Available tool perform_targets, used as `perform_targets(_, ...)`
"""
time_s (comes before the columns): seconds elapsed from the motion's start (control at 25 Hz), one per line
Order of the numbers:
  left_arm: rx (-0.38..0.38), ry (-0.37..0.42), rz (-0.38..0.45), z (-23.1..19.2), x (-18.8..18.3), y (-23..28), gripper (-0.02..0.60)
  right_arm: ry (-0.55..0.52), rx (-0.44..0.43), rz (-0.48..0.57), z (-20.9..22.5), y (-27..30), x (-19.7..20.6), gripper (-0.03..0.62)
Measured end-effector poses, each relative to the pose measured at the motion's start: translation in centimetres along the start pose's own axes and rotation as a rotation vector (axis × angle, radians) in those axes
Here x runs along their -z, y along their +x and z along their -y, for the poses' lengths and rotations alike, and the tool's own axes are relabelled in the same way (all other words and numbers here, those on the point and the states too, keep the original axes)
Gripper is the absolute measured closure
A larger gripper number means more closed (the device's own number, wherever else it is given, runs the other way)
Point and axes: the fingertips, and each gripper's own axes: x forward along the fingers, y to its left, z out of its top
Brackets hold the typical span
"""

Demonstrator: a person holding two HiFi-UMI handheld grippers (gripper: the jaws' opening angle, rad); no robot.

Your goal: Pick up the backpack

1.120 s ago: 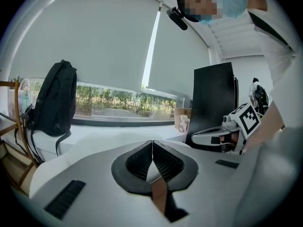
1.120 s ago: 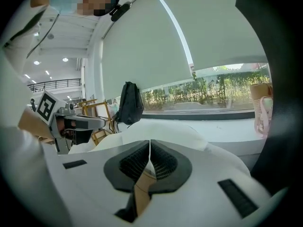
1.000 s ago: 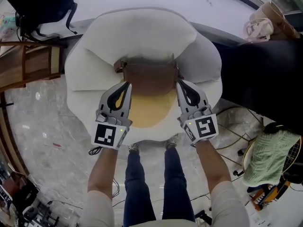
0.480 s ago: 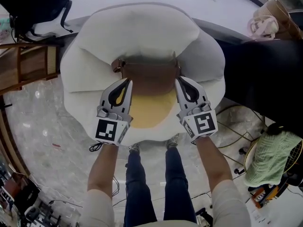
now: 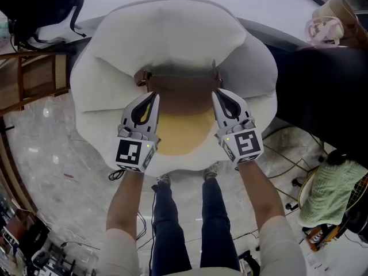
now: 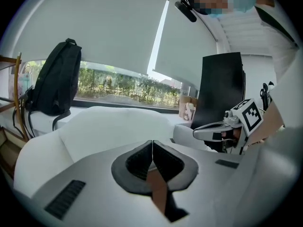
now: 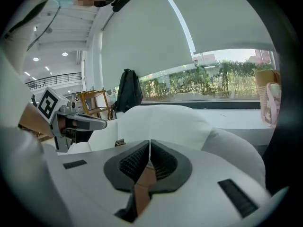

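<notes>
A brown and mustard-yellow backpack [image 5: 181, 99] lies in the seat of a puffy white armchair [image 5: 109, 56], seen from above in the head view. My left gripper [image 5: 153, 98] is at its left edge and my right gripper [image 5: 218, 94] at its right edge. In the left gripper view the jaws of that gripper [image 6: 152, 156] are shut on a brown strap [image 6: 159, 189]. The right gripper [image 7: 149, 156] is likewise shut on a brown strap [image 7: 142, 187]. How the bag rests under the grippers is hidden.
A black backpack [image 5: 35, 4] stands on the window ledge at the far left. A wooden frame [image 5: 35, 78] is left of the armchair, a black panel [image 5: 325, 91] right of it. A paper bag [image 5: 334, 17], a green cloth [image 5: 333, 190] and floor cables sit at the right.
Both grippers have sunk a little toward the armchair seat, still shut on the brown straps. The backpack has come down with them.
</notes>
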Motion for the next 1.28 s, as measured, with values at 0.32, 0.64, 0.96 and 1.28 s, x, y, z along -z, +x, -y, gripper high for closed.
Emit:
perform_targets(0.32,-0.016,-0.013,-0.018,-0.7,1.5,1.0,0.551,-0.001,0.014,-0.026,0.9,0.5,1.2,0.563)
perform_targets(0.64,-0.037,-0.077,-0.089,-2.6,4.5,2.2,0.549,-0.019,-0.030,-0.092,2.0,2.0,3.3,0.563)
perform_targets(0.96,-0.041,-0.092,-0.150,-3.6,6.8,3.4,0.549,-0.032,-0.001,-0.129,3.6,3.2,5.0,0.497)
perform_targets(1.28,-0.094,-0.183,-0.225,-6.2,10.0,3.8,0.287,-0.063,-0.026,-0.223,5.1,5.0,8.2,0.293)
